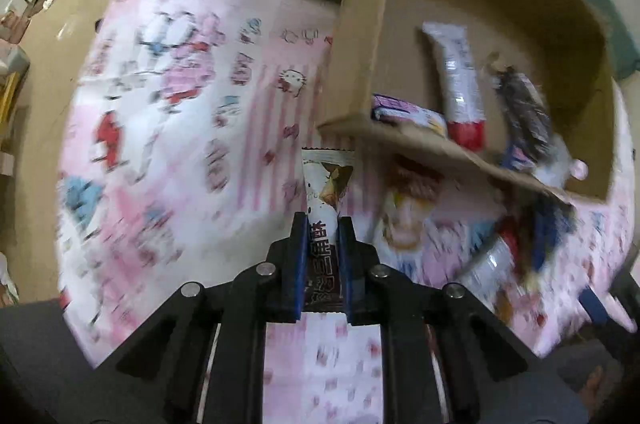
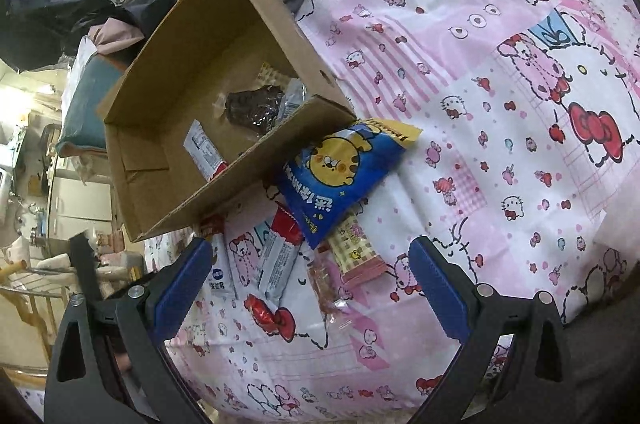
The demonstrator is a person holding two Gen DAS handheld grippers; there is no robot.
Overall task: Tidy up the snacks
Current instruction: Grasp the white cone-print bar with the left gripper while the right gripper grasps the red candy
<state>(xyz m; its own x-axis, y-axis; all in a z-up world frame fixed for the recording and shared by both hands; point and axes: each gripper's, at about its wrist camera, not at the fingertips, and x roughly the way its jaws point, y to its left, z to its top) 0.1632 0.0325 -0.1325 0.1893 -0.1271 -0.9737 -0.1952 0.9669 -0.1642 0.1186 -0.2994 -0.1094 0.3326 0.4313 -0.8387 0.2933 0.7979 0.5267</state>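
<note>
Nearest, the left hand-held gripper (image 1: 323, 224) is clamped tight on a brown-and-white snack bar (image 1: 325, 207), held by its near end; the bar's long axis runs straight ahead along the fingers, twd the cardboard box (image 1: 362, 35) just beyond, far-right. The right hand-held gripper (image 2: 312, 264) is spread wide, w/ nothing held, over loose packets on the bed sheet (image 2: 480, 103); a blue bag (image 2: 340, 175) lies against the box's near wall. Judged: left is nearer for the drop-in.

Cardboard box (image 2: 224, 35): matt brown, raw corrugated edges. Snack packets, e.g. blue bag (image 2: 340, 171): glossy plastic film. Bedsheet (image 2: 480, 103): soft printed cloth. Left tool (image 1: 323, 224): matt black plastic, blue ribbed pads.
</note>
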